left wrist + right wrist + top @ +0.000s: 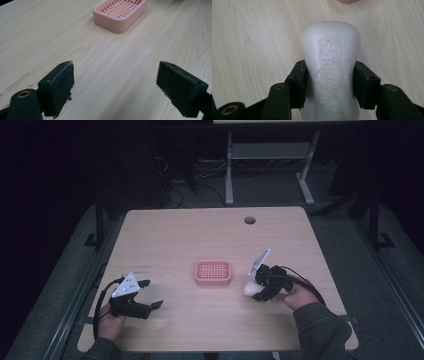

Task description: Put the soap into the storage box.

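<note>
Soap bar (330,67) sits clamped in the right gripper (255,287), low over the counter (210,320) right of the pink soap dish (213,272). Left gripper (147,294) gapes wide. Risk: the slick bar could squirt free if squeezed unevenly.

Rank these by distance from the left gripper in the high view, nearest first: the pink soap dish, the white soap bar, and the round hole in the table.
From the left gripper, jaws open, at the table's near left:
1. Pink soap dish, at the table's middle.
2. White soap bar, right of the dish, clamped in the right gripper.
3. Round hole, near the far edge, right of centre.
</note>
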{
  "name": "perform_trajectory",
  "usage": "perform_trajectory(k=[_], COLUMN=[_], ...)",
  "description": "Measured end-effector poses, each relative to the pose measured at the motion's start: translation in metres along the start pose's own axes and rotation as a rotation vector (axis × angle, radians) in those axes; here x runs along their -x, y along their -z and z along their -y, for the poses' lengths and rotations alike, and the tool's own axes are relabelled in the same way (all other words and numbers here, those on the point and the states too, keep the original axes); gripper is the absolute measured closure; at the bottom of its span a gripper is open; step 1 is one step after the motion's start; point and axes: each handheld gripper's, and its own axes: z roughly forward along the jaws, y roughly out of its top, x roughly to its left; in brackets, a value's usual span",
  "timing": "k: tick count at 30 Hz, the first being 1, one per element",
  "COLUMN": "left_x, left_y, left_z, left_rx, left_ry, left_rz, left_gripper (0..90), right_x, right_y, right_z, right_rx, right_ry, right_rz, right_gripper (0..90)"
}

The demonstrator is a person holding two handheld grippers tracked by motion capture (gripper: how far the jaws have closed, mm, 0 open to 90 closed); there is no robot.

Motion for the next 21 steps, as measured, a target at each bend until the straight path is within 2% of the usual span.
perform_trajectory(k=[6,14,21], left_x=[0.0,0.0,0.0], left_y=[0.0,0.0,0.0], left_z=[0.0,0.001,0.0], left_rx=[0.0,0.002,0.001], left_ry=[0.0,0.002,0.0], left_rz=[-0.001,0.0,-0.001], left_gripper=[14.1,14.1,14.0], right_x=[0.003,0.007,0.01], right_y=[-0.002,-0.004,-0.002], right_z=[-0.006,-0.009,-0.019], right_rx=[0.023,0.027,0.023], right_ry=[0.0,-0.008,0.002], right_rz=[-0.013,-0.025,-0.021], right_gripper=[48.7,48.7,48.7])
